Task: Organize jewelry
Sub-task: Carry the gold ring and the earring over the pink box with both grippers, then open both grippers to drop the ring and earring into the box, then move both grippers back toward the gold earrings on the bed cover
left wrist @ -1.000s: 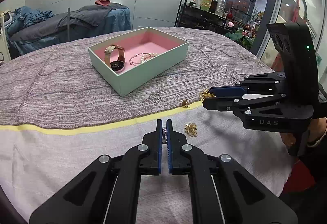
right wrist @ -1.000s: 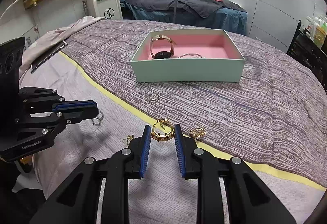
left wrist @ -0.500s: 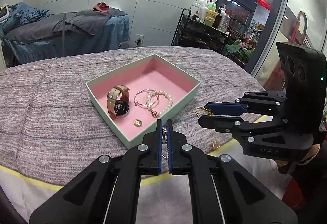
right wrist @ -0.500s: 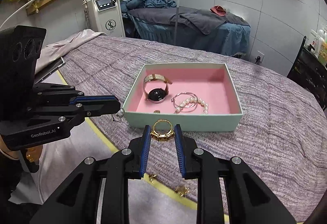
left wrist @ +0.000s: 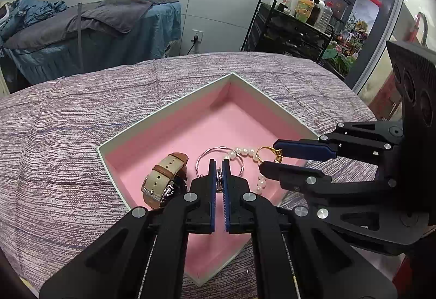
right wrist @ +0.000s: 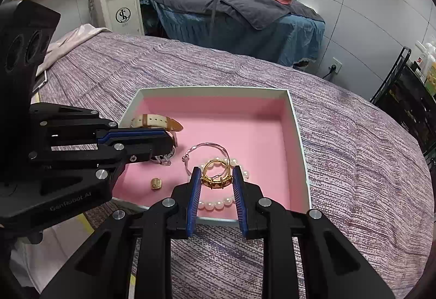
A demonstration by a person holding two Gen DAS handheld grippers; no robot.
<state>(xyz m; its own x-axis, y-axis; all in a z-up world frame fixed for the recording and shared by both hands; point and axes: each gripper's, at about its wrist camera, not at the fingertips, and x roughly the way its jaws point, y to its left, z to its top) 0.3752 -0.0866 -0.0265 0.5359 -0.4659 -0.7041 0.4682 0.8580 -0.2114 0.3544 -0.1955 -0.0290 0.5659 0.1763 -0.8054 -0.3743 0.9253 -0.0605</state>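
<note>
Risk lies in both claws, left gripper (left wrist: pixel 218 172) clenched on a silver ring (left wrist: pixel 218 179) and right gripper (right wrist: pixel 215 181) grasping a gold ring (right wrist: pixel 216 179), releasing together so one bounces off the box (right wrist: pixel 297 135) rim

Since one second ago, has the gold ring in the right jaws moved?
Yes. The gold ring, then low over the yellow stripe of the cloth in front of the box, now hangs inside its rim, above the pearl bracelet.

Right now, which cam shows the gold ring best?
Right wrist: the gold ring sits front-on between the right hand-held gripper fingers, stones visible. Left wrist shows it side-on, partly hidden by a blue pad.
</note>
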